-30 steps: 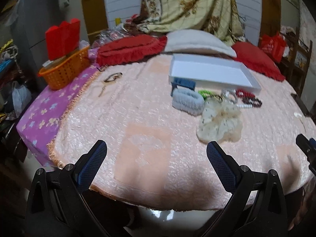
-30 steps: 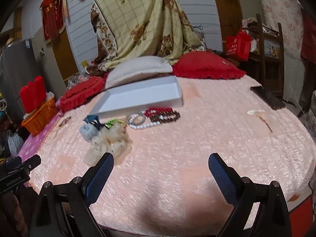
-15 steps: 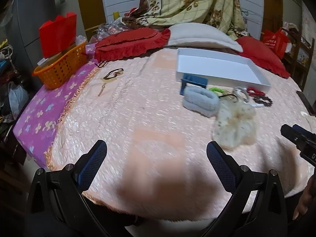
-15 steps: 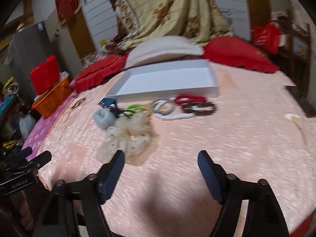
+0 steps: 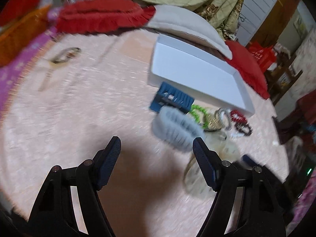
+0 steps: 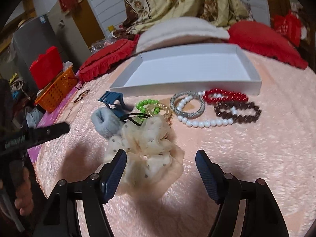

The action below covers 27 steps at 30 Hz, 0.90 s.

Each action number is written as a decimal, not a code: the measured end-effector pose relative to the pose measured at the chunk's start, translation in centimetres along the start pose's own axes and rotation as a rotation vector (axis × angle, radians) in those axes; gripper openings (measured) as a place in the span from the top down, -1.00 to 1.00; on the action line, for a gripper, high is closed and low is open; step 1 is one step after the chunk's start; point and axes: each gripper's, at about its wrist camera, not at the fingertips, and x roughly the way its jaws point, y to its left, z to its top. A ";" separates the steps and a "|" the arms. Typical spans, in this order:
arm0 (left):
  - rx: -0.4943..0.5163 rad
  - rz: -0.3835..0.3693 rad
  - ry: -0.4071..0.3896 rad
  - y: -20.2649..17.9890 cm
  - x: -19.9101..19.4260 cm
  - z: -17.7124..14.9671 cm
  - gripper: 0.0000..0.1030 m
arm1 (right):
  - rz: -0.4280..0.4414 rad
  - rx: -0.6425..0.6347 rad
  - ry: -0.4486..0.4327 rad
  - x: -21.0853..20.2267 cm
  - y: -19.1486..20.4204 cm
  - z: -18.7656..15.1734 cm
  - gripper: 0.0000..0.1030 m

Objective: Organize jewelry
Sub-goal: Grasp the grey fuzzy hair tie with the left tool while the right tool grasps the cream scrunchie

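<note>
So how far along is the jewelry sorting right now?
Nothing looks done: the white tray is empty. Both tongs, left and right, are open and hold nothing; the right nears the cream scrunchie. The bead bracelets and other pieces all remain on the bedspread.

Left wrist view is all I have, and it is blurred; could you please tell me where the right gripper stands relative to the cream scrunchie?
Observer: The right gripper hovers at the cream scrunchie. Its jaws have just been closing partway but stand open, with the scrunchie's near part between them, unpressed.
Operator: Thank you. What lies right of the scrunchie?
Observer: A white bead bracelet, overlapping a grey braided ring.
Operator: And near the tray?
Observer: A red bead bracelet lies beside the white tray's front wall, with a dark brown bracelet just nearer.
</note>
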 end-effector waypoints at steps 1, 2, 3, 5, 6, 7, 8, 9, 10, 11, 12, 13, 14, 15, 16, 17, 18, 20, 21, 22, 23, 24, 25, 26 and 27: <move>-0.002 -0.018 0.017 0.0 0.9 0.6 -0.47 | 0.006 0.003 0.006 0.5 -0.1 0.0 -0.36; -0.002 -0.031 0.030 -0.1 1.7 1.0 -0.47 | 0.010 0.004 0.010 0.8 -0.1 0.0 -0.36; -0.002 -0.040 0.038 0.0 2.2 1.3 -0.47 | 0.012 0.005 0.016 1.0 0.0 0.0 -0.36; -0.004 -0.042 0.055 -0.1 3.5 1.7 -0.47 | 0.016 0.004 0.019 1.3 0.1 0.1 -0.36; -0.006 -0.042 0.069 0.0 4.1 1.7 -0.47 | 0.018 0.003 0.020 1.4 0.2 0.1 -0.36; -0.005 -0.044 0.080 0.1 4.5 1.7 -0.45 | 0.017 0.001 0.020 1.6 0.3 0.1 -0.36; -0.004 -0.053 0.085 0.1 4.8 1.5 -0.18 | 0.017 0.000 0.018 1.7 0.4 0.1 -0.36; -0.001 -0.068 0.087 0.1 4.9 1.3 0.06 | 0.019 0.000 0.017 1.8 0.4 0.1 -0.36; 0.006 -0.086 0.102 0.0 5.1 1.0 0.55 | 0.024 0.002 0.017 1.9 0.5 0.0 -0.36; 0.015 -0.072 0.117 -0.2 5.3 0.8 0.75 | 0.033 0.007 0.019 2.0 0.5 0.0 -0.30; 0.030 -0.047 0.110 -0.5 5.1 0.5 0.75 | 0.049 0.011 0.026 2.2 0.5 -0.1 0.05; 0.040 -0.043 0.103 -0.6 4.9 0.4 0.77 | 0.063 0.016 0.039 2.3 0.6 -0.1 0.24; 0.048 -0.041 0.098 -0.6 4.5 0.2 0.78 | 0.075 0.018 0.053 2.5 0.7 -0.2 0.43; 0.051 -0.038 0.092 -0.6 4.0 0.0 0.78 | 0.083 0.017 0.055 2.4 0.8 -0.2 0.54; 0.053 -0.036 0.086 -0.6 3.4 -0.2 0.78 | 0.090 0.008 0.053 2.0 1.1 -0.3 0.61; 0.055 -0.036 0.079 -0.7 2.7 -0.4 0.78 | 0.094 0.003 0.051 1.9 1.3 -0.3 0.67; 0.059 -0.036 0.070 -0.7 1.9 -0.6 0.78 | 0.102 -0.008 0.045 1.2 1.6 -0.4 0.70; 0.070 -0.037 0.051 -1.0 0.4 -1.1 0.78 | 0.111 -0.019 0.034 0.4 2.0 -0.5 0.79; 0.076 -0.036 0.040 -1.0 -0.4 -1.4 0.78 | 0.118 -0.025 0.027 -0.2 2.2 -0.6 0.81; 0.085 -0.035 0.028 -1.2 -1.3 -1.6 0.78 | 0.124 -0.031 0.017 -1.0 2.4 -0.7 0.83; 0.095 -0.031 0.015 -1.2 -2.0 -1.9 0.78 | 0.124 -0.038 0.008 -1.5 2.5 -0.7 0.90; 0.111 -0.023 -0.001 -1.4 -2.7 -2.2 0.78 | 0.124 -0.048 -0.003 -2.1 2.7 -0.8 0.92; 0.124 -0.011 -0.014 -1.6 -3.1 -2.4 0.78 | 0.118 -0.063 -0.020 -2.9 3.0 -0.8 0.92; 0.137 0.002 -0.029 -1.8 -3.6 -2.5 0.78 | 0.112 -0.070 -0.028 -3.2 2.9 -0.9 0.92; 0.155 0.017 -0.048 -2.0 -4.3 -2.7 0.78 | 0.098 -0.083 -0.044 -3.9 3.1 -0.9 0.92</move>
